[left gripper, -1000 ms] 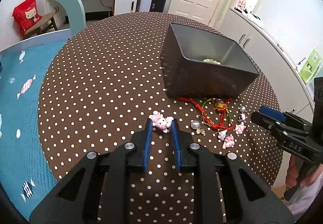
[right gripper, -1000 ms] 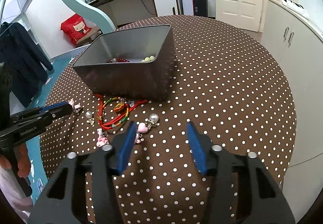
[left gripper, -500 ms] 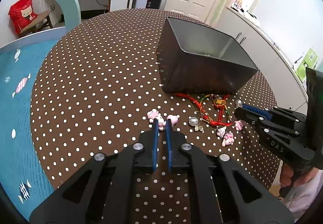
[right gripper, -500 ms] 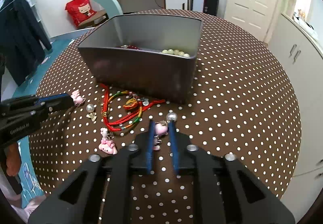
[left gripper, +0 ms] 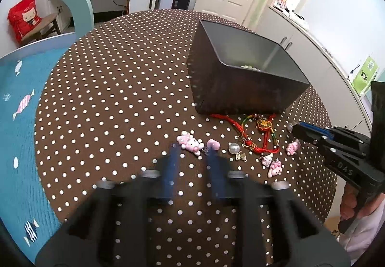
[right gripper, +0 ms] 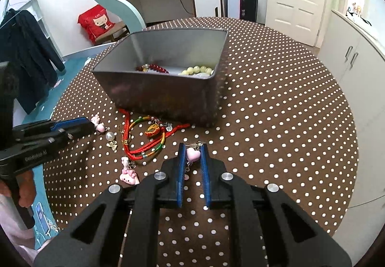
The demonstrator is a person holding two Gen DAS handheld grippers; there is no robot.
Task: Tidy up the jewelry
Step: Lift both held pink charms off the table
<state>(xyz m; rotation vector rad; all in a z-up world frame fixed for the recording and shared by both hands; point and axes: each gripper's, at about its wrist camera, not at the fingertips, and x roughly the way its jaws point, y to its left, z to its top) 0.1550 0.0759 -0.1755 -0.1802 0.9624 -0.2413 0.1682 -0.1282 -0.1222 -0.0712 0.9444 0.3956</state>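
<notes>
Jewelry sorting partly done: two bead strings in, most pieces out.
Right hand-held gripper is pinching the pink heart charm between its blue fingers, just short of the gray box on the polka-dot desk. Left hand-held gripper is motion-blurred; fingers look spread with nothing between them, tips just behind the pink bunny charm and a second heart charm. In the box: red beads and pale yellow beads. Still on the desk in front of the box: red cord bracelet, pearl charm, several small pink figures. My read: under halfway; next, the held heart goes into the box.
</notes>
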